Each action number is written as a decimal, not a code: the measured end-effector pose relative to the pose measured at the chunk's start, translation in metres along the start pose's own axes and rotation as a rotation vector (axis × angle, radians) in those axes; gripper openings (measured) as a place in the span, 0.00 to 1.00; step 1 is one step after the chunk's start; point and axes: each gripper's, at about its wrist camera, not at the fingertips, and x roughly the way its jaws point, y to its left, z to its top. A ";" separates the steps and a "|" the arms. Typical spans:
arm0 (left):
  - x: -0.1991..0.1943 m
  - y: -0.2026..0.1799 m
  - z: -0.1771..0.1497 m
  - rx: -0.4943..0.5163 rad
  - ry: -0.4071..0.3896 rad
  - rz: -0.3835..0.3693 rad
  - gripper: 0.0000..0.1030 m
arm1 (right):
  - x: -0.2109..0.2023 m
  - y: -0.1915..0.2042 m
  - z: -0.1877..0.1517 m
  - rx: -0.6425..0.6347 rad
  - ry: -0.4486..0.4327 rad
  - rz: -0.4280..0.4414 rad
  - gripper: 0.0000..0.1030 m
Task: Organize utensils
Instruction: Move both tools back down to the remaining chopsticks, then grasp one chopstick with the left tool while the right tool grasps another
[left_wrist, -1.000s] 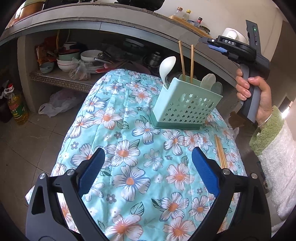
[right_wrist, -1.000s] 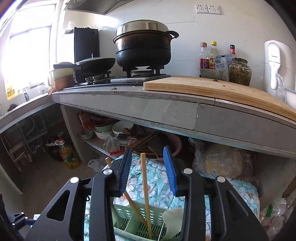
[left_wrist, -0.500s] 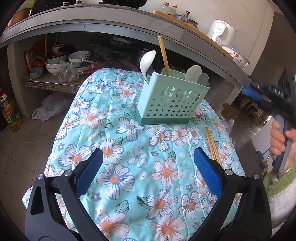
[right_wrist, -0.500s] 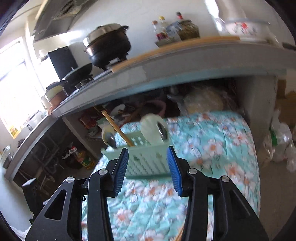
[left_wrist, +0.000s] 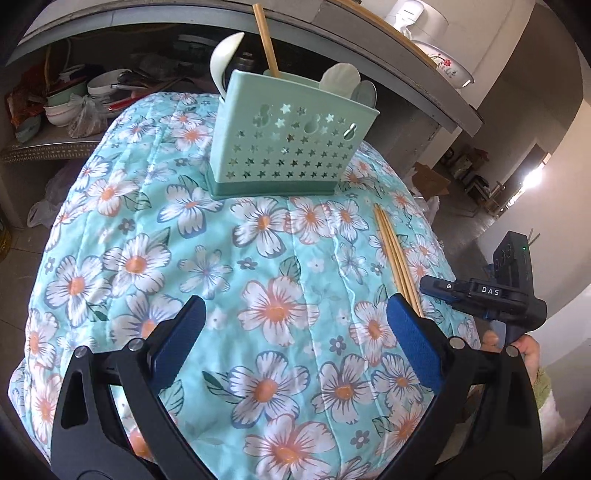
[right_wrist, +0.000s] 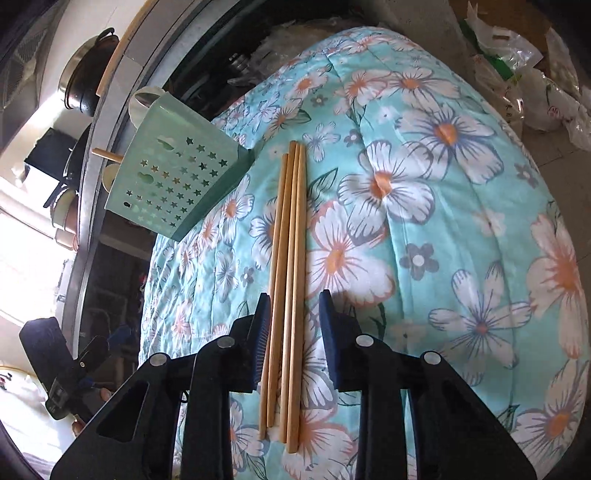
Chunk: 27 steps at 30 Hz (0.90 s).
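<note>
A mint green utensil holder (left_wrist: 288, 144) with star holes stands at the far side of the floral cloth (left_wrist: 207, 258); it also shows in the right wrist view (right_wrist: 173, 181). It holds white spoons (left_wrist: 221, 62) and a wooden chopstick (left_wrist: 266, 40). Several wooden chopsticks (right_wrist: 288, 273) lie side by side on the cloth, also seen in the left wrist view (left_wrist: 393, 254). My right gripper (right_wrist: 293, 317) is open, its fingers on either side of these chopsticks, just above them. My left gripper (left_wrist: 295, 332) is open and empty over the near part of the cloth.
A grey counter (left_wrist: 369, 40) runs behind the holder, with bowls and plates (left_wrist: 74, 99) on a shelf below it. Plastic bags (right_wrist: 524, 66) lie on the floor beyond the cloth's far edge. A black pot (right_wrist: 88, 74) stands on the counter.
My right gripper has come down from above the holder to the loose chopsticks on the cloth and now straddles them. My left gripper has shifted slightly and stays open.
</note>
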 end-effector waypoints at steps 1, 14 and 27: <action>0.004 -0.003 -0.001 0.006 0.008 -0.009 0.92 | 0.003 0.000 -0.001 -0.007 0.006 0.005 0.24; 0.034 -0.046 -0.001 0.109 0.057 -0.011 0.92 | 0.011 -0.010 0.001 0.020 0.003 0.080 0.07; 0.064 -0.081 0.008 0.204 0.072 -0.043 0.91 | -0.009 -0.021 -0.005 0.049 -0.048 0.096 0.07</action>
